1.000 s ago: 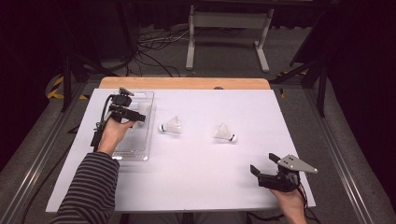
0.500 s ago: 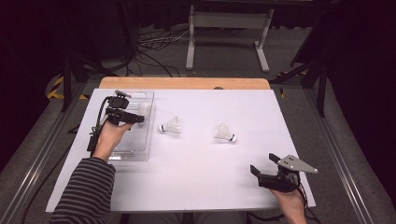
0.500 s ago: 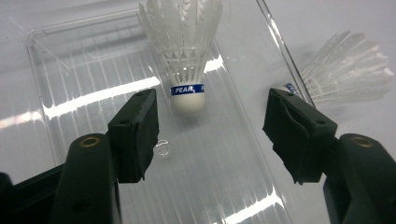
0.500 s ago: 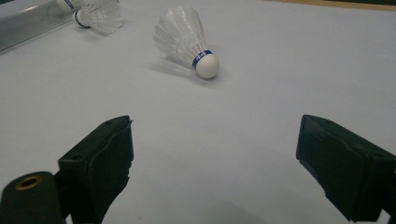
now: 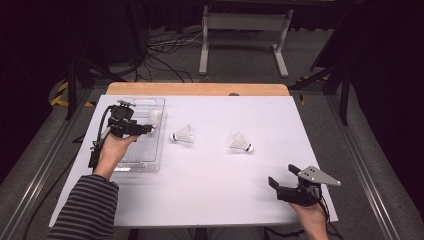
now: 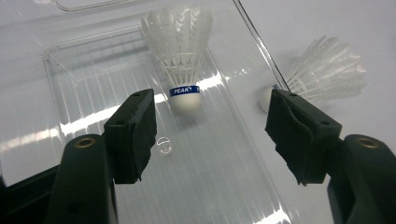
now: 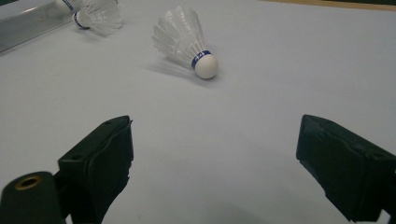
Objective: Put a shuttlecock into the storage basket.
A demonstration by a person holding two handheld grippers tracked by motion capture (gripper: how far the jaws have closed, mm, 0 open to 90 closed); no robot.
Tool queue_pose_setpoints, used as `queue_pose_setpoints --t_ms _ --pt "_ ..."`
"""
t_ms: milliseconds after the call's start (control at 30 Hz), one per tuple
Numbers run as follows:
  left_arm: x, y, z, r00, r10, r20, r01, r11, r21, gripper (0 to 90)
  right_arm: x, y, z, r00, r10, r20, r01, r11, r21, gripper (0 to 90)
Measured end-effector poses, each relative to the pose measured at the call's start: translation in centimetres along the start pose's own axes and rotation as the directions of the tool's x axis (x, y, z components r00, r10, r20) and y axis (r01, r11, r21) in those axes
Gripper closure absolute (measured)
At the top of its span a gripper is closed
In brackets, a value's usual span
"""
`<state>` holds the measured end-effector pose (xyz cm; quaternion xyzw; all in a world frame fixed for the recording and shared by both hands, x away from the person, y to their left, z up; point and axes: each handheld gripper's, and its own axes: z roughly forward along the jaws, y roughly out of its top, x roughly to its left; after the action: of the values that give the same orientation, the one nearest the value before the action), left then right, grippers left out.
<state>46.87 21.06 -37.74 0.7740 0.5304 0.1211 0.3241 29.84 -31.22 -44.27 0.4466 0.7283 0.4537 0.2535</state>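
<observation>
A clear plastic tray (image 5: 131, 159) lies at the table's left. One white shuttlecock (image 5: 154, 118) rests inside it, with its cork (image 6: 186, 100) pointing toward my left gripper (image 5: 146, 130). That gripper hovers over the tray, open, with nothing between its jaws (image 6: 212, 126). A second shuttlecock (image 5: 184, 134) lies on the white table just right of the tray (image 6: 322, 70). A third shuttlecock (image 5: 241, 142) lies mid-table, ahead of my right gripper (image 7: 187, 42). My right gripper (image 5: 282, 175) sits near the front right edge, open and empty (image 7: 215, 154).
The white tabletop (image 5: 210, 190) has a wooden strip (image 5: 200, 89) along its far edge. Beyond it are a dark floor, cables and a metal stand (image 5: 245, 30). A striped sleeve (image 5: 85, 210) comes in at the bottom left.
My left gripper has drawn back a little toward the person, away from the shuttlecock in the tray. The right gripper has stayed still.
</observation>
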Motion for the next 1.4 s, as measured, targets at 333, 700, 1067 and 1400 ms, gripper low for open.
queue_pose_setpoints --t_ms 333,700,1067,1400 --pt "-0.2 -0.9 -0.8 0.9998 0.016 0.009 -0.016 0.999 -0.042 33.8 0.1 0.0 -0.1 1.0 0.001 0.001 -0.001 1.0 -0.003 11.7" --pt "-0.5 -1.9 -1.9 0.9983 0.056 0.013 -0.055 0.9946 -0.088 31.7 0.1 0.0 -0.1 1.0 0.003 0.006 -0.003 1.0 -0.005 11.7" --pt "-1.0 -3.1 -2.8 0.9962 0.083 0.025 -0.079 0.9905 -0.112 30.7 0.1 0.0 -0.1 1.0 0.005 0.008 -0.005 1.0 -0.006 11.6" --pt "-0.8 -4.2 -3.0 0.9967 0.076 0.028 -0.072 0.9902 -0.12 30.2 0.0 0.0 -0.2 1.0 0.006 0.007 -0.006 1.0 -0.007 11.7"
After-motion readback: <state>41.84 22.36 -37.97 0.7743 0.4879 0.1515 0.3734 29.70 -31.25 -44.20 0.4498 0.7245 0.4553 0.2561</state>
